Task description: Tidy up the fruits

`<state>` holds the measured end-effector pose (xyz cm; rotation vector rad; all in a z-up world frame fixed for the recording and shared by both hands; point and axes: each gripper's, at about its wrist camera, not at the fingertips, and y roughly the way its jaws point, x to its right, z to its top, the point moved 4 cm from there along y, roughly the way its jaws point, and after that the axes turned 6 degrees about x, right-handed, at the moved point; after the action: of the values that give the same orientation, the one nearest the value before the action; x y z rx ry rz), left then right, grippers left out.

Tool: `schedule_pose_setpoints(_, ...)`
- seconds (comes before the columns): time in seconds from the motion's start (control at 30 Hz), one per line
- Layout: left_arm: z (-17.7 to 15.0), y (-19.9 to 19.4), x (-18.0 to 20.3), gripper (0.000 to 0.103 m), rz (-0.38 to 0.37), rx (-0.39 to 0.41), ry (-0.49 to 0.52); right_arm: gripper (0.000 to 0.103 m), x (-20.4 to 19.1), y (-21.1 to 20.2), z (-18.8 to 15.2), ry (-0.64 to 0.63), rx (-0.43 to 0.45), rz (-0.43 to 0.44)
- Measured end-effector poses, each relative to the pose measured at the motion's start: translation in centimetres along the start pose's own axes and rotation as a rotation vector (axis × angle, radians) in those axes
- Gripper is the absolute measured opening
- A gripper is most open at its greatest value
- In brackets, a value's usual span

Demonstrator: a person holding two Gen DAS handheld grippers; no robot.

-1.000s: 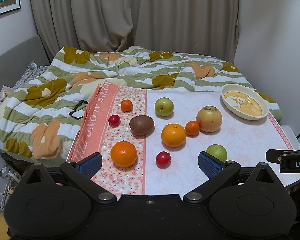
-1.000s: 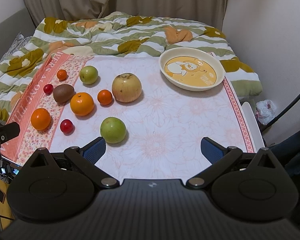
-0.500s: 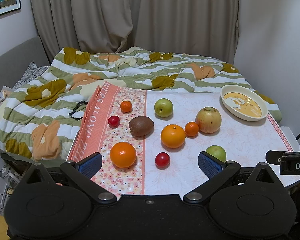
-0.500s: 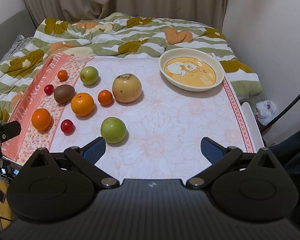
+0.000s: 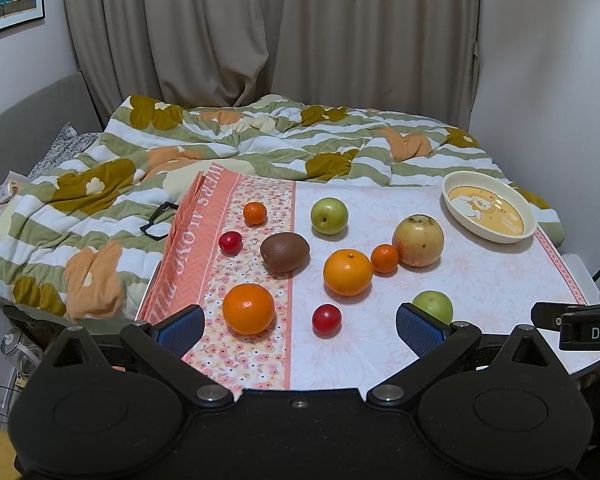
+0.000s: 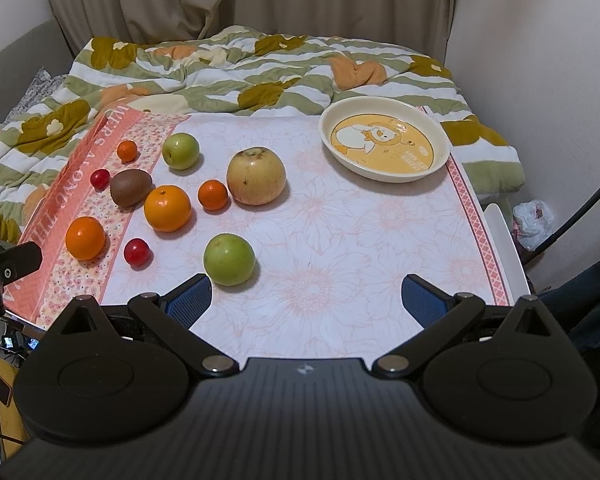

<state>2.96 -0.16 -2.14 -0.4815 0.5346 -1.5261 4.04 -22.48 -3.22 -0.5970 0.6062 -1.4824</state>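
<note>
Several fruits lie loose on a table with a floral cloth [image 6: 360, 248]: a big yellow apple [image 6: 256, 176], two green apples [image 6: 229, 259] [image 6: 181, 151], two large oranges [image 6: 167, 208] [image 6: 85, 238], two small mandarins [image 6: 213, 195] [image 6: 127, 151], a kiwi [image 6: 130, 188] and two small red fruits [image 6: 136, 252] [image 6: 99, 179]. An empty cream bowl with a duck picture [image 6: 384, 144] stands at the far right. My left gripper [image 5: 298, 328] is open and empty at the near edge, by an orange [image 5: 248, 308]. My right gripper [image 6: 306, 302] is open and empty, near the green apple.
A rumpled striped quilt [image 5: 260, 140] lies on the bed behind the table. Black glasses [image 5: 158, 222] rest on it at the left. Curtains and a wall stand behind. A white bag [image 6: 534, 222] lies on the floor at the right.
Both views have shifted very slightly; the fruits and bowl have not moved and both grippers stay open.
</note>
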Motion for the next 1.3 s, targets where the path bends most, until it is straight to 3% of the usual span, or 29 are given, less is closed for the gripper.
schedule_pose_setpoints(0.87,0.2,-1.8,-0.2,0.103,0.018,0.01,-0.036,0.103,0.2,-1.4,0.6,-0.015,0.027,0.049)
schedule_pose_setpoints(1.17,-0.5,-0.6,-1.8,0.103,0.094,0.016,-0.053,0.103,-0.2,0.0,0.8,-0.039,0.053,0.158)
schedule_pose_setpoints(1.3,-1.2,1.0,-2.9,0.103,0.117,0.035,-0.02,0.103,-0.9,1.8,0.4,-0.018,0.053,0.16)
